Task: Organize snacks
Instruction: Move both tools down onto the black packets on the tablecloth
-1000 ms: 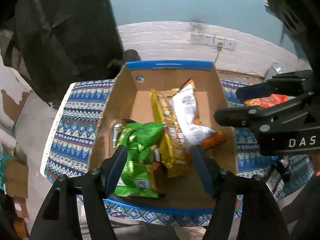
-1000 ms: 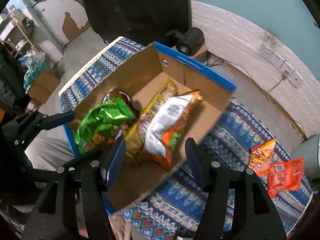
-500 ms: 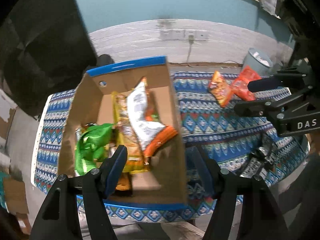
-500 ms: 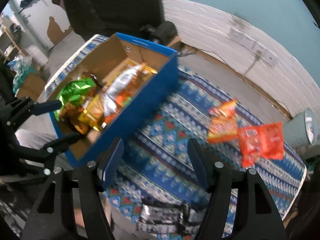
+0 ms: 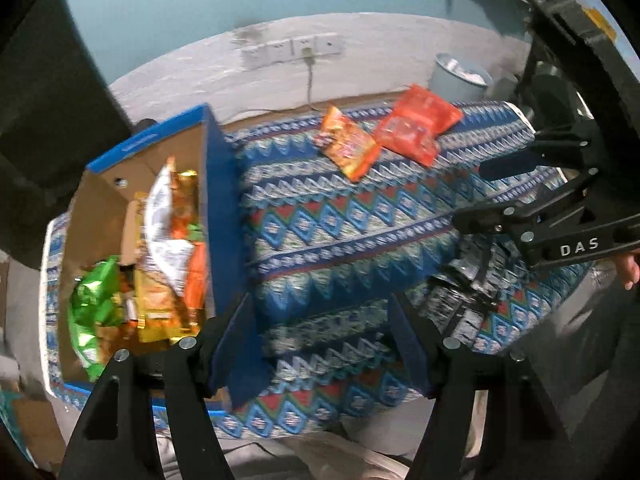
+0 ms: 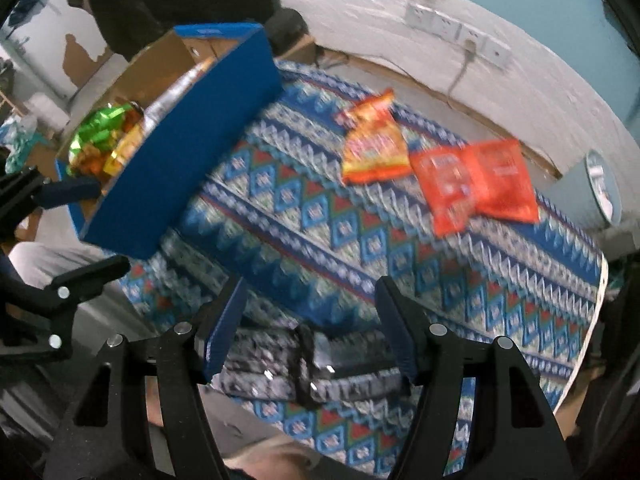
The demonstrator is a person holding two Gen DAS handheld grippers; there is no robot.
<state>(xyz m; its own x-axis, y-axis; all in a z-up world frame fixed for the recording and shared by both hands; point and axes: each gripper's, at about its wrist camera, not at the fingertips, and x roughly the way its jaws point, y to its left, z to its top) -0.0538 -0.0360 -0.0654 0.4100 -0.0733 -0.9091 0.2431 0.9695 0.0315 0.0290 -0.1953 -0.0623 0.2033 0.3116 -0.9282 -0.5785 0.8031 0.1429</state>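
Note:
A blue cardboard box stands on the left of the patterned cloth. It holds a green bag, a yellow bag and a white-and-orange bag. On the far side of the cloth lie an orange snack bag and a red bag. A strip of dark silver packets lies at the near edge, under my right gripper, which is open and not touching it. My left gripper hangs over bare cloth beside the box, jaws opening, nothing between them.
A pale bin stands on the floor beyond the table's right end. Wall sockets with a cable are behind. A dark round object sits behind the box. The cloth's near edge runs just below both grippers.
Both grippers have swung right, from above the box to above the cloth. The box has slid to the left of both views, and the silver packets have come into view.

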